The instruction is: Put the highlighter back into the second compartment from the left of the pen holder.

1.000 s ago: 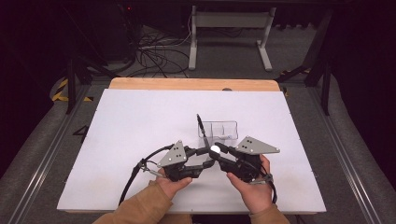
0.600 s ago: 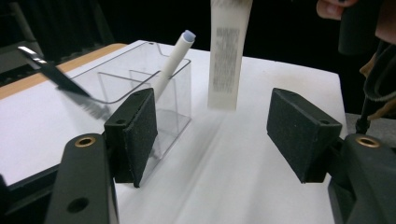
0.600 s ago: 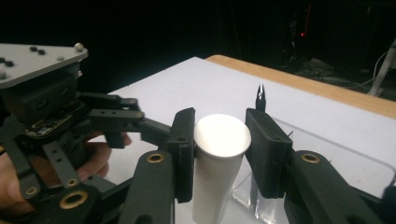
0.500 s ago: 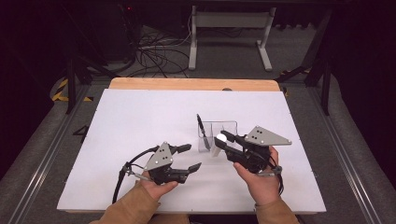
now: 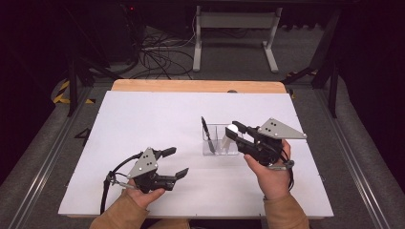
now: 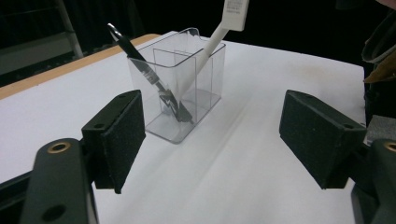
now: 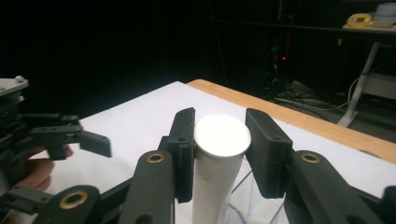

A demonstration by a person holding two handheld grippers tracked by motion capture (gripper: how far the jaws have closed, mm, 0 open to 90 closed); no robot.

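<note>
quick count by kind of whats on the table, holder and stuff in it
clear holder: 1
black pen: 1
white marker, gripped by the right claw: 1
total: 3

Clear plastic holder [image 6: 180,88]; black pen [image 6: 147,74]; white marker [image 7: 219,175]; black gripper pads [image 6: 119,140]; white table [image 5: 143,124], wood edge
</note>
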